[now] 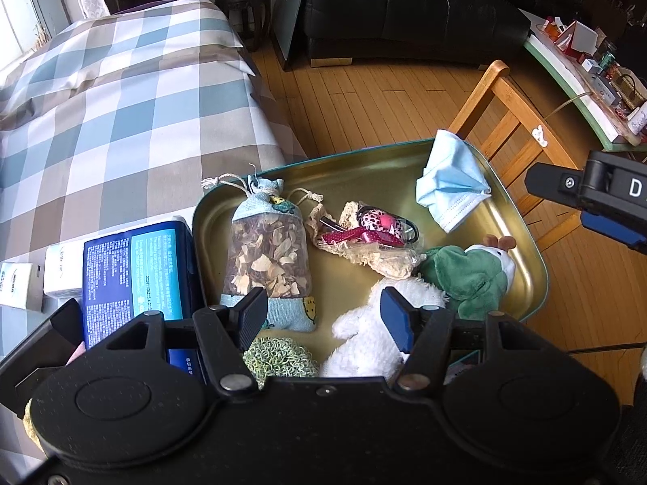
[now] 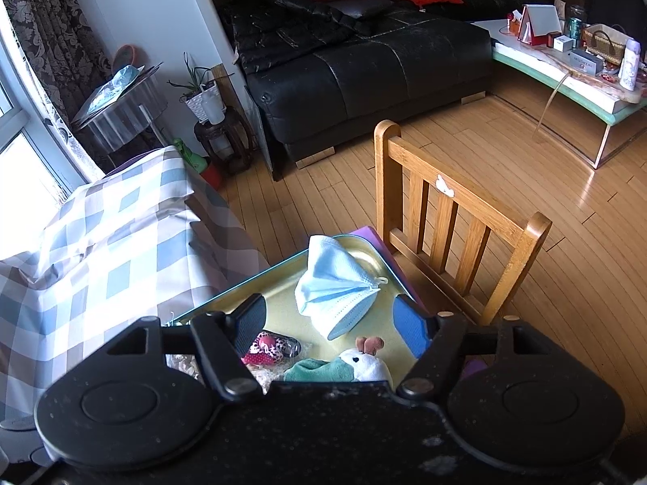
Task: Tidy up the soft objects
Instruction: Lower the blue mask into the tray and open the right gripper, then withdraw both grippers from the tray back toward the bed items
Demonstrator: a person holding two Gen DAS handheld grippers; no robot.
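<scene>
left tongs (image 1: pixel 323 315) hanging partly open over the near end of the gold metal tray (image 1: pixel 364 169), nothing between the pads. right tongs (image 2: pixel 333 321) sitting wide open above the tray's far corner, gripping nothing; blue face mask (image 2: pixel 335 287) lying loose and crumpled just ahead of them, against the tray rim.

tray contents crowding each other:
- mesh sachet (image 1: pixel 267 250) of dried wood chips, knitted blue ends, drawstring top, lying along the tray's left side
- lace pouch (image 1: pixel 364 242) holding a pink leopard-print item, touching the green plush
- green and white plush toy (image 1: pixel 469 275), fuzzy, at the right rim
- white fluffy plush (image 1: pixel 372 335) directly under the left tongs' right finger
- green loopy knit pad (image 1: pixel 279 357) partly hidden by the tongs body

around it: glossy blue packet (image 1: pixel 129 279) touching the tray's left edge, white boxes (image 1: pixel 60 270) beside that, all on a checked cloth (image 1: pixel 121 101). slatted wooden chair (image 2: pixel 457 222) standing close behind the tray; black leather sofa (image 2: pixel 364 68) well apart.
</scene>
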